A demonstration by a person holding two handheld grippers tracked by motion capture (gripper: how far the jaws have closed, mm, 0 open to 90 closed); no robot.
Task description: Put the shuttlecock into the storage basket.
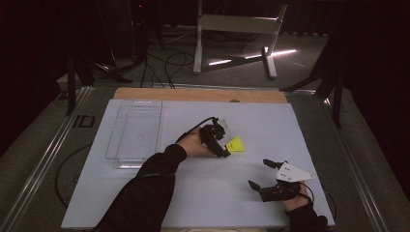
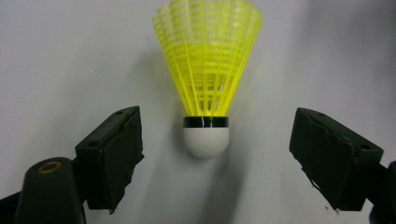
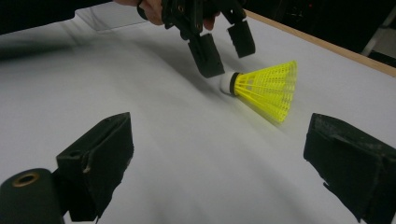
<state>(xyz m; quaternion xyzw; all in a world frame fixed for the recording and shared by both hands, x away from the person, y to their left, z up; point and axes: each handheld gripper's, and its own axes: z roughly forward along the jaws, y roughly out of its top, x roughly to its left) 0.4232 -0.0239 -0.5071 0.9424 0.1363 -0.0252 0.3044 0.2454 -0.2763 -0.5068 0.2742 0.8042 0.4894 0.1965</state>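
Observation:
A yellow shuttlecock (image 1: 236,144) with a white cork and a black band lies on its side on the white board (image 1: 203,193). My left gripper (image 1: 223,147) is down at it, jaws open on either side of the cork. In the left gripper view the cork (image 2: 206,140) sits between the two pads with a gap on each side, and the yellow skirt (image 2: 208,60) points away. The right gripper view shows the left gripper (image 3: 224,46) straddling the cork end of the shuttlecock (image 3: 268,88). My right gripper (image 1: 258,173) rests at the near right, open with nothing between its jaws (image 3: 219,158).
A clear plastic tray (image 1: 134,133) stands on the left part of the board. A wooden strip (image 1: 198,94) runs along the table's far edge. Beyond it are a white metal stand (image 1: 232,29) and cables on the floor.

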